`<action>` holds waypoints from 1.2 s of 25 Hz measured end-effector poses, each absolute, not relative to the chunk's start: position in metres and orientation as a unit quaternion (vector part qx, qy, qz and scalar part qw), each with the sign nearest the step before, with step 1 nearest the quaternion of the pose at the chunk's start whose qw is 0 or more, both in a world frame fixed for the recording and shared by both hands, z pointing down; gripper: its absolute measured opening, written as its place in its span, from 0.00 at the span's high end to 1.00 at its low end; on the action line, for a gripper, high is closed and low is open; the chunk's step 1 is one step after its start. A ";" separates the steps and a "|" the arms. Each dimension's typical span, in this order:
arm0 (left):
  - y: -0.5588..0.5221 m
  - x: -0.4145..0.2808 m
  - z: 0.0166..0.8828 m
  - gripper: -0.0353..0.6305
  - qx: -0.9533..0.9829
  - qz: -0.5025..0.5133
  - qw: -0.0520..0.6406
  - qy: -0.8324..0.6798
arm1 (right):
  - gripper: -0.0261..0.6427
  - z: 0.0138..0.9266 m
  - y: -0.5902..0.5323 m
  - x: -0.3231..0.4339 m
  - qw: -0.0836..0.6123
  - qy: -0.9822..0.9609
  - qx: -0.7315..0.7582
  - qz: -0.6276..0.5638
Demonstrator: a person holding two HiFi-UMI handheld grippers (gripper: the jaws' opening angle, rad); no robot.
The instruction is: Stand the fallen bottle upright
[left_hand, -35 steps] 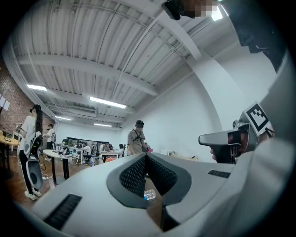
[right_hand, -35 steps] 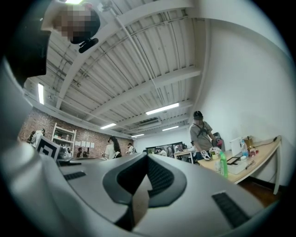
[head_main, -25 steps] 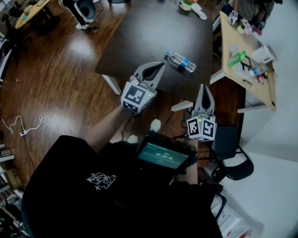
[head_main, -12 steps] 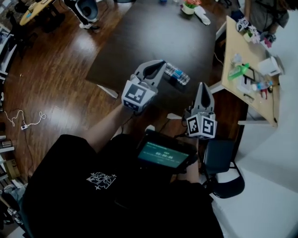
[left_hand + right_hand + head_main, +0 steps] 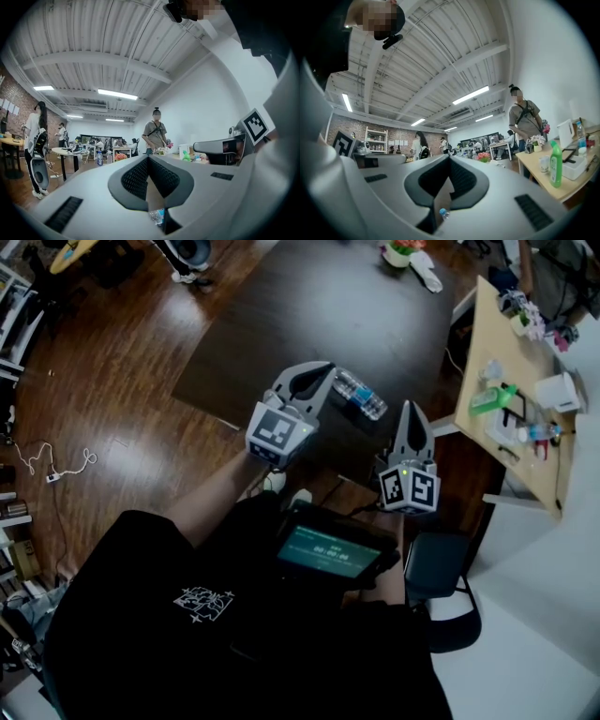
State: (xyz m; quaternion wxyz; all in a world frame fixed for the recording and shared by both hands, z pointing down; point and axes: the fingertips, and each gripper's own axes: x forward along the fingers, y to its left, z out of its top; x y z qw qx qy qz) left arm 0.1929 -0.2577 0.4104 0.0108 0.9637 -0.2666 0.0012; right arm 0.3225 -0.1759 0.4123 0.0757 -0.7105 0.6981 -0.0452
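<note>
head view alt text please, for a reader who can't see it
A clear water bottle lies on its side near the edge of a dark table, just ahead of the left gripper and right gripper, both shut and empty, held by a person in black.

Open tabletop [image 5: 305,324] rings the bottle [image 5: 359,395]; flowerpot [image 5: 400,252] far off

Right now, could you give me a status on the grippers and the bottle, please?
Left gripper and right gripper shut, empty. Bottle on its side on table, by left tips, not held. Nothing seen in the way.
</note>
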 end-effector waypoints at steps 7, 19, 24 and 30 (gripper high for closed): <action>-0.273 0.186 0.410 0.95 0.965 -0.003 0.018 -0.260 | 0.94 0.431 -0.205 0.314 0.044 0.708 -0.703 -0.058; -0.281 0.172 0.417 0.95 0.968 0.008 0.015 -0.249 | 0.81 0.530 -0.251 0.297 -0.131 0.750 -0.639 -0.112; -0.284 0.170 0.421 0.95 0.968 0.013 0.021 -0.251 | 0.62 0.576 -0.263 0.286 -0.229 0.783 -0.565 -0.121; -0.285 0.171 0.424 0.95 0.967 0.020 0.016 -0.253 | 0.51 0.620 -0.274 0.290 -0.304 0.790 -0.511 -0.149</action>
